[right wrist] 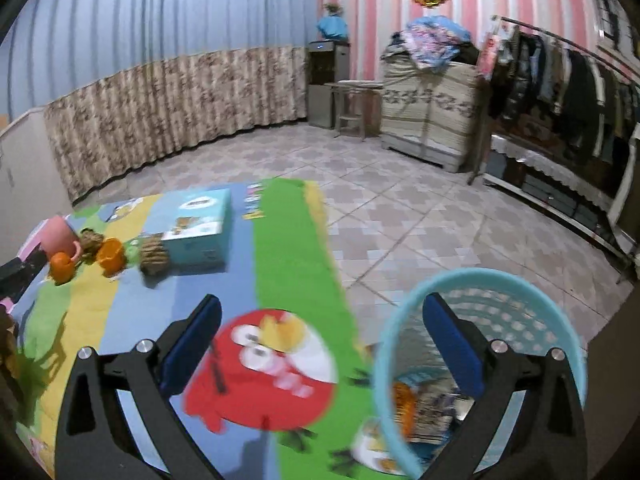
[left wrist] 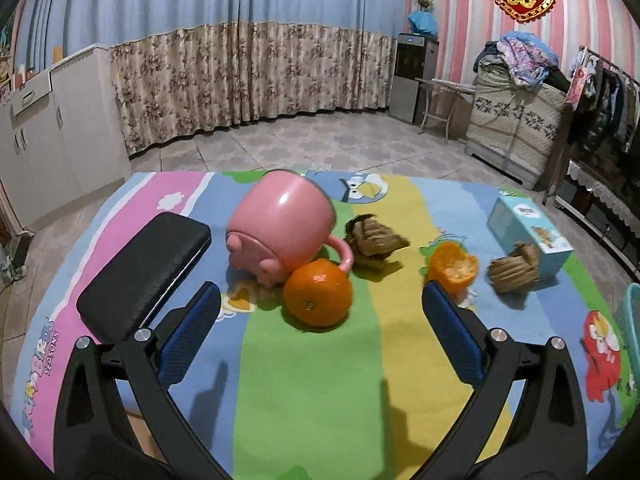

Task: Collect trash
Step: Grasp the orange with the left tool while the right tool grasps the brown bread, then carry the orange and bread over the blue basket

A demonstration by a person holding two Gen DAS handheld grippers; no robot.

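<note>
Both my tongs — left tongs (left wrist: 321, 296), right tongs (right wrist: 321, 308) — gape wide and empty; the basket (right wrist: 404, 304) already holds some trash, while crumpled paper (left wrist: 514, 270) and orange peel (left wrist: 454, 266) wait on the table (left wrist: 312, 392).

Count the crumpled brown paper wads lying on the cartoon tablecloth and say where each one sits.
2. One brown paper wad lies just right of the pink mug; the other wad rests against the blue tissue box. More may be hidden.

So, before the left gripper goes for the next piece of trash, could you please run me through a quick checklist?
1. Left gripper open, nothing held: ok.
2. Right gripper open, nothing held: ok.
3. Basket within reach, mouth unblocked: ok.
4. Orange peel lies apart from the whole orange: ok.
5. Paper wad clear of the tipped pink mug: not ok, it sits right by the handle.
6. Room left in basket: cannot tell.
</note>
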